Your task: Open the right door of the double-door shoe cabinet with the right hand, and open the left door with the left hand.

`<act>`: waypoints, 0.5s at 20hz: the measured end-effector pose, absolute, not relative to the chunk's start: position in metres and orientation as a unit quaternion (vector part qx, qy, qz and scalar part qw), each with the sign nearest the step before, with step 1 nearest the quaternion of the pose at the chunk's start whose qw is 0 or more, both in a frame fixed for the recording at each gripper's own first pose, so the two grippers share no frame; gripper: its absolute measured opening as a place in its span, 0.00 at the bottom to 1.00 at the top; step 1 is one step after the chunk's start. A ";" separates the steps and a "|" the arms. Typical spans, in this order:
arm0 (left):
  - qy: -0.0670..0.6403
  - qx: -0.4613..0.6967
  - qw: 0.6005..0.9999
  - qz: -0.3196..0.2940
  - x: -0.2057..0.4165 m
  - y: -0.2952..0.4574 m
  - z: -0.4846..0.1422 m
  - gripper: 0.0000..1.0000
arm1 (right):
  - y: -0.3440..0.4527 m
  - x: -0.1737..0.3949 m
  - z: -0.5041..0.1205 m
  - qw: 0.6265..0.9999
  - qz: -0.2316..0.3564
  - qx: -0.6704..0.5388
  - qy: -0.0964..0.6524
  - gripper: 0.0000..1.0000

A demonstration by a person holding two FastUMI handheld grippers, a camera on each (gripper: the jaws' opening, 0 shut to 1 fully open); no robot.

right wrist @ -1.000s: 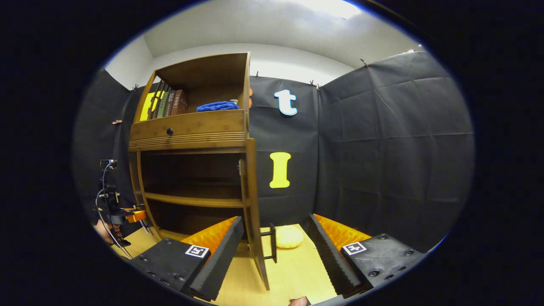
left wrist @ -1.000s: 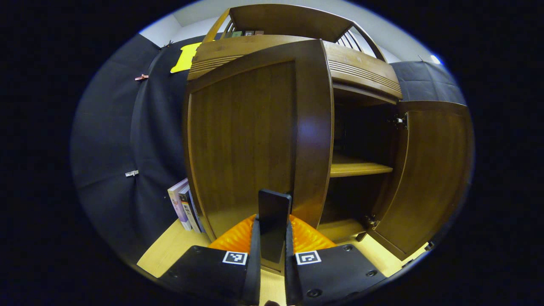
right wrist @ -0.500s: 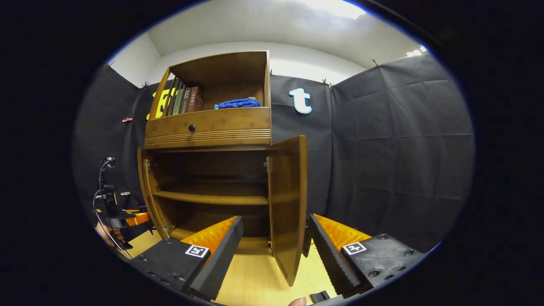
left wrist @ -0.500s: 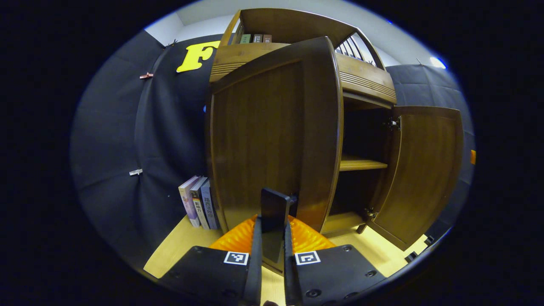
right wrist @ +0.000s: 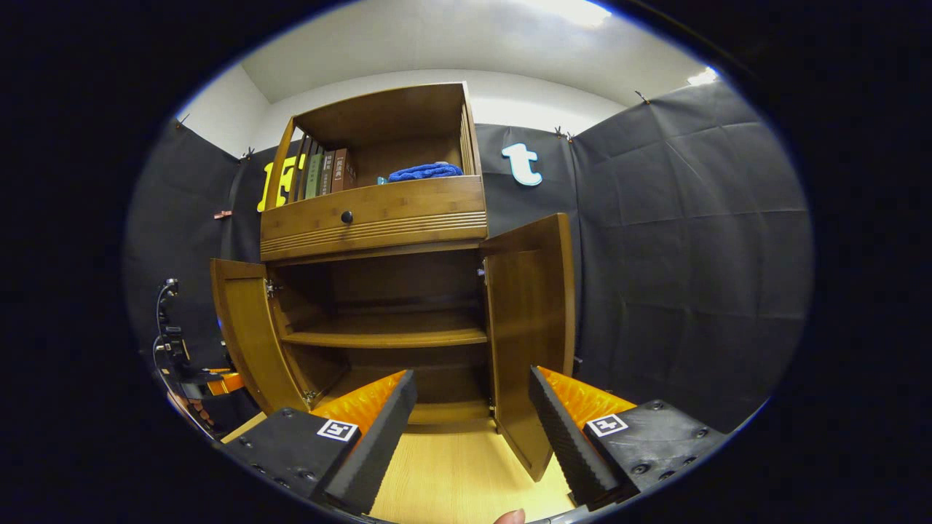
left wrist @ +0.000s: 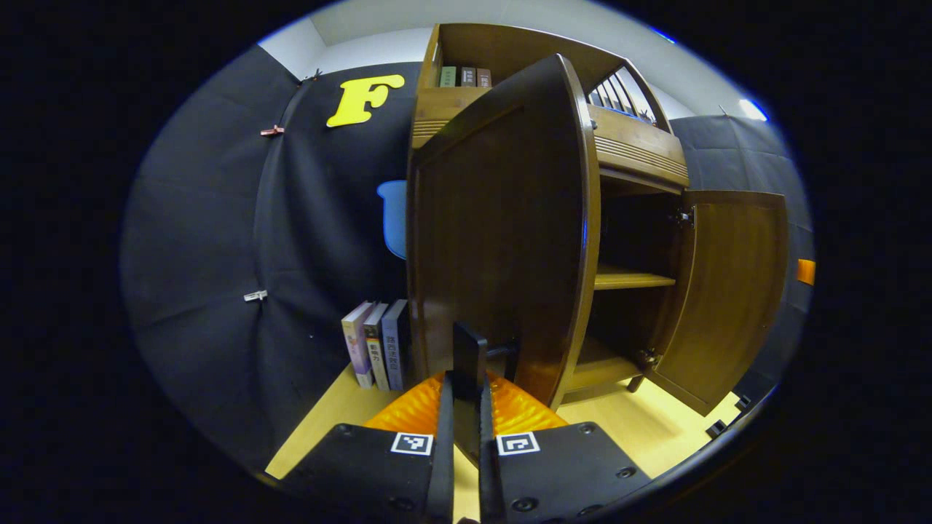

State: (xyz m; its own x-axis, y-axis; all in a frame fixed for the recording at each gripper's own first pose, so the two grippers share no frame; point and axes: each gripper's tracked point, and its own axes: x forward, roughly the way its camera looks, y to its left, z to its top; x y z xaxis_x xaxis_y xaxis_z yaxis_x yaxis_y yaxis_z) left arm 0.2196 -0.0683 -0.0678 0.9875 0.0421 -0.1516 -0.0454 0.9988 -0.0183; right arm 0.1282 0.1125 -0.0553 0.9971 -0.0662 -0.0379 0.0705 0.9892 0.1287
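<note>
Left gripper: clenched on the dark bar handle of the brown wooden left door, swung wide.
Right gripper: released, jaws spread; right door stands open.
Advice: the handle should be drawn along the hinge arc, then let go.

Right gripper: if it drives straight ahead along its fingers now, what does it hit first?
Probably nothing up close. The right gripper is open, aimed into the open cabinet; first contact looks like its bottom board, though the right door edge sits near that line.

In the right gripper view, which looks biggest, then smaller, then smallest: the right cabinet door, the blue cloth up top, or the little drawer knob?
1. right cabinet door
2. blue cloth
3. drawer knob
</note>
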 end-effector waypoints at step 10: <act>0.072 -0.038 0.996 0.045 0.213 -0.039 -0.066 0.07 | 0.139 0.138 -0.058 0.998 -0.013 0.060 0.027 0.98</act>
